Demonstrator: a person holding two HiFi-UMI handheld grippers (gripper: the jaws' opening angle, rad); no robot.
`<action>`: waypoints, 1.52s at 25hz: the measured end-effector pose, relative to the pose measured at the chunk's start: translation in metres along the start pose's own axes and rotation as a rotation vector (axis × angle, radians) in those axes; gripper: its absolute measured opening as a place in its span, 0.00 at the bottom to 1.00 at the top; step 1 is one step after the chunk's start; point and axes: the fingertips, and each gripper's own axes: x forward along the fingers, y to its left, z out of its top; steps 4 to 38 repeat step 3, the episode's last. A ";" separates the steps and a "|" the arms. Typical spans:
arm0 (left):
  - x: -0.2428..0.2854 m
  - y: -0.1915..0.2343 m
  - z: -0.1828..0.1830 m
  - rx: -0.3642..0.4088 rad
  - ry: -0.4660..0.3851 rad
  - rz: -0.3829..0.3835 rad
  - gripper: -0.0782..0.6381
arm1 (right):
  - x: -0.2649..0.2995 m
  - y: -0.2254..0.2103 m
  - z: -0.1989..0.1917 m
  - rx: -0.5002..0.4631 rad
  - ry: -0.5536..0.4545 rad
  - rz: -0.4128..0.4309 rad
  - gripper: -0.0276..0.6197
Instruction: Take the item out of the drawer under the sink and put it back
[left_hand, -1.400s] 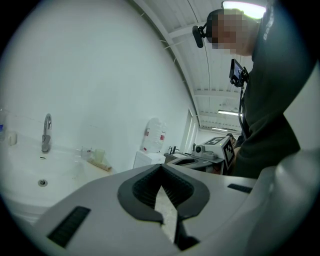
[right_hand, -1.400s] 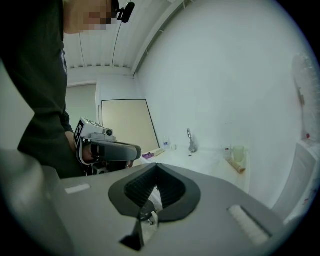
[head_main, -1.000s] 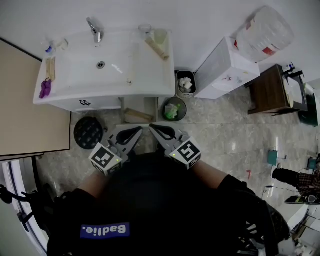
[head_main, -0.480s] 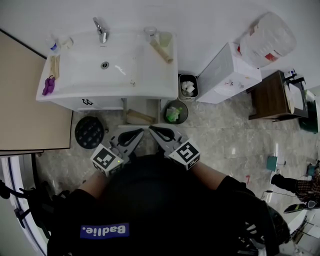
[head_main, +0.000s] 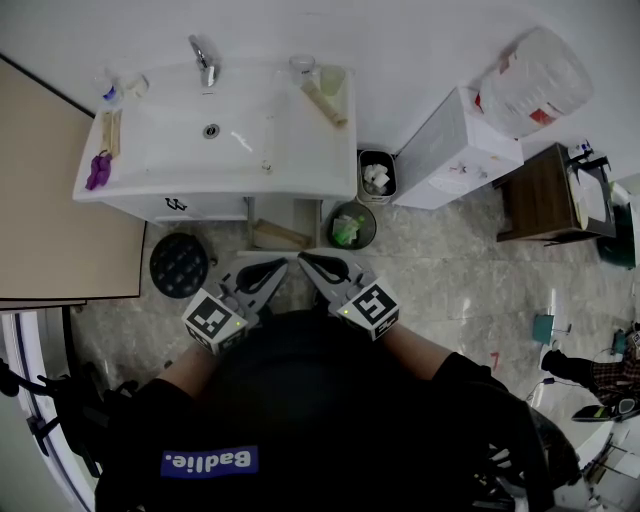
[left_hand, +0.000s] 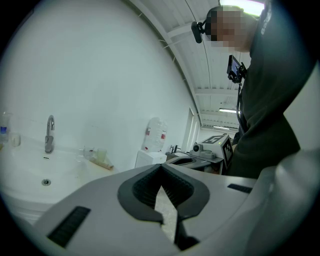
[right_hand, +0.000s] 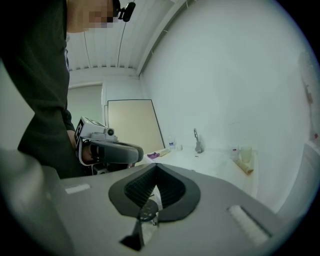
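The white sink (head_main: 300, 150) stands at the top of the head view. Under its rim, the white drawer front (head_main: 195, 207) looks closed. I cannot make out any item from the drawer. Both grippers are held close to the person's body, pointing toward the sink and well short of the drawer. My left gripper (head_main: 283, 263) (left_hand: 161, 166) is shut, its tips meeting with nothing between them. Beside it my right gripper (head_main: 303, 257) (right_hand: 156, 166) is also shut and empty. Each gripper appears in the other's view.
On the sink are a faucet (head_main: 203, 58), two cups (head_main: 322, 76), a tan tube and a purple item (head_main: 96, 170). A black round stool (head_main: 178, 265), a green-lined bin (head_main: 350, 223), a small bin (head_main: 376, 173), a white cabinet (head_main: 455, 145) and a wooden table (head_main: 545, 185) stand on the floor.
The head view has shifted slightly. Both grippers stay in the same place, still shut.
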 end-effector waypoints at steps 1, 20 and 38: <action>0.000 0.000 0.000 0.001 -0.001 -0.001 0.12 | 0.000 0.000 0.000 0.000 0.001 -0.001 0.05; 0.000 0.000 0.001 0.005 -0.004 -0.003 0.12 | 0.000 -0.001 -0.001 0.002 0.002 -0.003 0.05; 0.000 0.000 0.001 0.005 -0.004 -0.003 0.12 | 0.000 -0.001 -0.001 0.002 0.002 -0.003 0.05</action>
